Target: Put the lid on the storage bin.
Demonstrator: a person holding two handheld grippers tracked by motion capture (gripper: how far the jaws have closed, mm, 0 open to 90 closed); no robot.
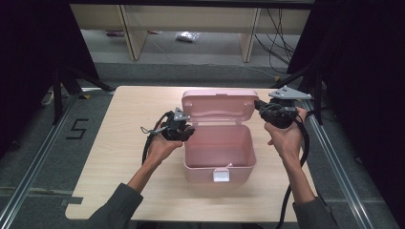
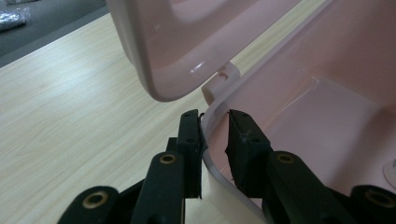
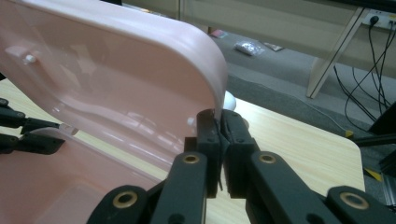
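A pink plastic box [image 1: 205, 172] stands open in the middle of the wooden table, its lid [image 1: 217, 107] raised upright at the back. A white latch [image 1: 220, 176] is on its front wall. My left gripper [image 1: 187, 130] is at the box's left wall; its jaws straddle the rim [image 2: 211, 154], one outside and one inside, shut on it. My right gripper [image 1: 258, 106] is at the lid's right edge, shut on that edge [image 3: 219, 100]. The box's inside [image 2: 327, 107] looks empty. In the right gripper view the left gripper [image 3: 58, 135] shows far off at the left.
The wooden table [image 1: 129, 143] has bare room to the left and right of the box. Beyond its far edge are pale furniture legs [image 1: 133, 33], loose cables [image 1: 279, 43] and a plastic bag [image 1: 187, 36] on the grey floor. A "5" mark [image 1: 76, 129] lies left.
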